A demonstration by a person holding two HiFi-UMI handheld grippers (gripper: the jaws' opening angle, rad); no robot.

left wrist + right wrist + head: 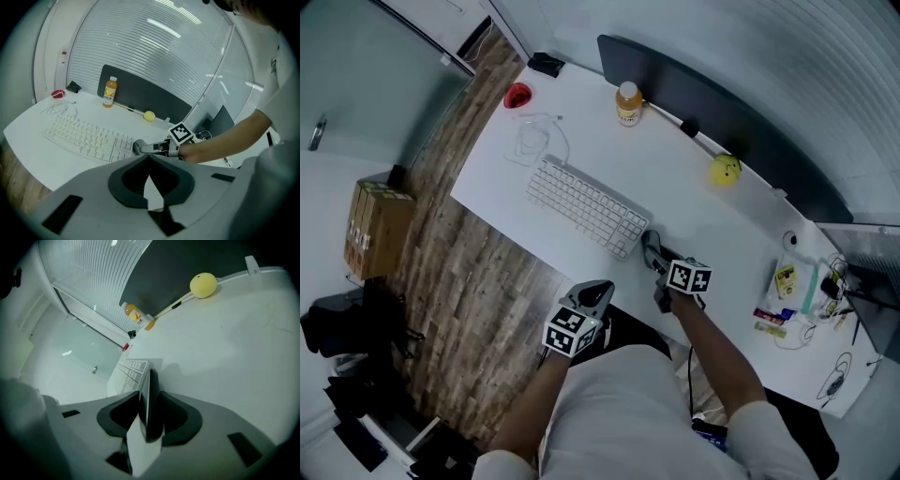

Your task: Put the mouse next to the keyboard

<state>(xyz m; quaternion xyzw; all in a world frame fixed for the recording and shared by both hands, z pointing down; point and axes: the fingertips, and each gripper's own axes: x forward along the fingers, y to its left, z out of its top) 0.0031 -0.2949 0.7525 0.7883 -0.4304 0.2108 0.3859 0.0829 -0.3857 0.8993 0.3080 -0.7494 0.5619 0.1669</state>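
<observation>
Mouse: cannot be confirmed. The likeliest candidate is a small red item (pixel 517 96) at the far left corner of the white desk (pixel 703 202). It is well apart from the keyboard (pixel 586 206) and too small to identify for sure. A thin white cable (pixel 539 141) loops on the desk between the red item and the keyboard's far left end. The keyboard is white and lies diagonally along the near left part of the desk.

Right gripper (pixel 650 246): the tips sit just beside the keyboard's right end, low over the desk. In the right gripper view the claw is pressed together with nothing between the jaws, and the keyboard edge shows just left of them.

Left gripper (pixel 598 292): held off the desk's near edge, close to the person's body. Its claw is also pressed together and empty in the left gripper view, pointing toward the right gripper and keyboard.

Other things:
- An orange drink bottle (pixel 627 103) stands upright at the far edge.
- A yellow ball (pixel 725 170) lies to its right, against the dark back panel (pixel 703 94).
- A black item (pixel 546 64) lies at the far left corner, beyond the red one.
- Small clutter (pixel 783 281) and wires lie at the desk's right end.
- A cardboard box (pixel 377 225) stands on the wood floor (pixel 469 309), left of the desk.
</observation>
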